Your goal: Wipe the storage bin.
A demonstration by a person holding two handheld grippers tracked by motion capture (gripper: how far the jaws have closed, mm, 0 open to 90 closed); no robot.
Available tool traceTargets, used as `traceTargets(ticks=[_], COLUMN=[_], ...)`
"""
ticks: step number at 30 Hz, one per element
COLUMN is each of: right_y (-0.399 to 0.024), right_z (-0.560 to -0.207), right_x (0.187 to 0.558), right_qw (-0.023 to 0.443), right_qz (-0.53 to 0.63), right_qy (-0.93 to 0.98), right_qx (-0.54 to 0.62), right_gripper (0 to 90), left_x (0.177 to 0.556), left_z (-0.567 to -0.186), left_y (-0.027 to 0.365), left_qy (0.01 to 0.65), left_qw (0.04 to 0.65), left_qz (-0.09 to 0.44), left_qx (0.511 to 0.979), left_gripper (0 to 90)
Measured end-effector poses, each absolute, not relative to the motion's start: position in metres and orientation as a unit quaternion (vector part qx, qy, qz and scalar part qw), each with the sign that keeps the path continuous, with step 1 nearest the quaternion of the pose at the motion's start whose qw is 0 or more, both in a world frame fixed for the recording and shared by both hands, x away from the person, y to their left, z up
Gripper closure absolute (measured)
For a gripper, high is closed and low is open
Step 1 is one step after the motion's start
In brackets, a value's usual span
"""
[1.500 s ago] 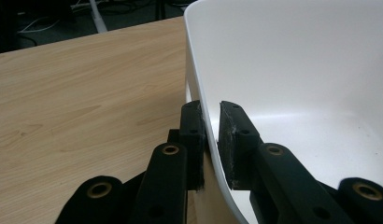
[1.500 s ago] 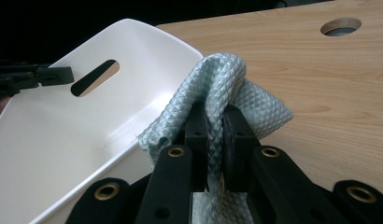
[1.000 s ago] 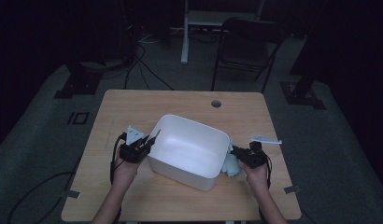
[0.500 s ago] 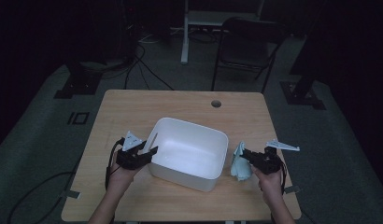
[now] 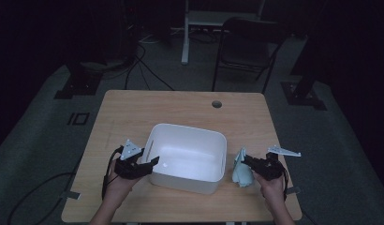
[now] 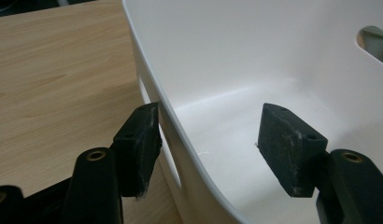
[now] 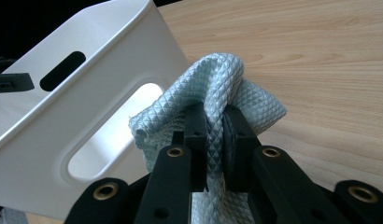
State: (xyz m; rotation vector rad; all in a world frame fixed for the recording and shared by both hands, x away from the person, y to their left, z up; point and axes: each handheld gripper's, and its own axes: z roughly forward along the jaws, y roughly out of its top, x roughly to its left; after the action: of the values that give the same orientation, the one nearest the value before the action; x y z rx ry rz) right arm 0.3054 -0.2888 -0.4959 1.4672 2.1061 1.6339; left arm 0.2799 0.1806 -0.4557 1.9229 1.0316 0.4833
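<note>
A white plastic bin (image 5: 188,157) stands in the middle of the wooden table (image 5: 180,105). My left gripper (image 5: 151,162) is at the bin's left wall (image 6: 180,116). Its jaws straddle the rim and have just been opening: one pad (image 6: 138,142) is right beside the wall's outside, the other pad (image 6: 290,147) hangs inside the bin, clear of the wall. Right of the bin, my right gripper (image 5: 250,162) is shut on a bunched light-blue quilted cloth (image 5: 240,172). In the right gripper view the cloth (image 7: 217,88) is pinched between the pads (image 7: 215,116), next to the bin's handle slot (image 7: 110,135).
The table has a round cable hole (image 5: 217,103) near its far edge. A dark chair (image 5: 248,49) and a white stand (image 5: 188,28) are on the floor behind the table. Cables (image 5: 143,65) trail across the floor at the back left.
My left gripper's jaws have opened around the bin's left rim. My right gripper has carried the cloth a little to the right, away from the bin's right wall.
</note>
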Motion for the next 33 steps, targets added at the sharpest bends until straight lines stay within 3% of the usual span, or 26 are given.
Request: traceTargets(ticks=[11, 16, 33], right_y=[-0.287, -0.288, -0.289], right_z=[-0.495, -0.496, -0.501], right_x=[0.303, 0.301, 0.301], right_qw=[0.046, 0.044, 0.038], right_qz=[0.538, 0.539, 0.537], right_qy=[0.692, 0.690, 0.690], right_qx=[0.479, 0.481, 0.485], right_gripper=[82.1, 82.1, 82.1], left_x=[0.292, 0.319, 0.397], left_z=[-0.437, -0.432, -0.442], left_y=[0.190, 0.195, 0.191], left_qy=[0.384, 0.356, 0.336], left_qw=[0.462, 0.495, 0.483], left_qz=[0.201, 0.182, 0.178], left_qx=[0.774, 0.771, 0.789], left_gripper=[35.7, 35.7, 42.3])
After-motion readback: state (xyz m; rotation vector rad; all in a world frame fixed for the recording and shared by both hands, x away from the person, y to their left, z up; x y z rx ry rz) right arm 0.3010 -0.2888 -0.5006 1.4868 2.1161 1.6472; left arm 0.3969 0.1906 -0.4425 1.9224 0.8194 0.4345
